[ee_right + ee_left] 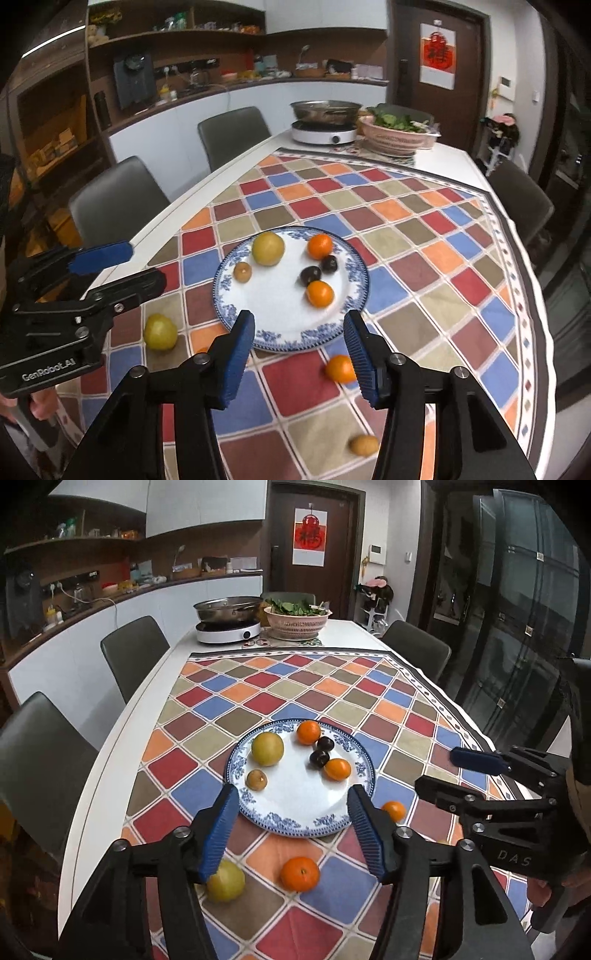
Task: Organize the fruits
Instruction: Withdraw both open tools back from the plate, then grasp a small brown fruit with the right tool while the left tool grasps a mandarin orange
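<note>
A blue-rimmed white plate point(295, 821) lies on the checked tablecloth. It holds a large yellow fruit point(267, 748), two oranges point(308, 732), two dark plums point(319, 758) and a small brown fruit point(256, 779). On the cloth nearer me lie a yellow fruit point(226, 880), an orange point(299, 873) and a smaller orange point(394, 810); a small tan fruit point(364, 445) shows in the right wrist view. My left gripper point(293, 794) hangs open over the plate's near rim, empty. My right gripper point(300, 317) is open and empty beside it, over the same rim.
At the table's far end stand a pan on a white hob point(227, 629) and a pink basket of greens point(297, 622). Grey chairs point(135, 653) line the left side and one stands at the far right. The cloth's edge point(532, 332) drops off at the right.
</note>
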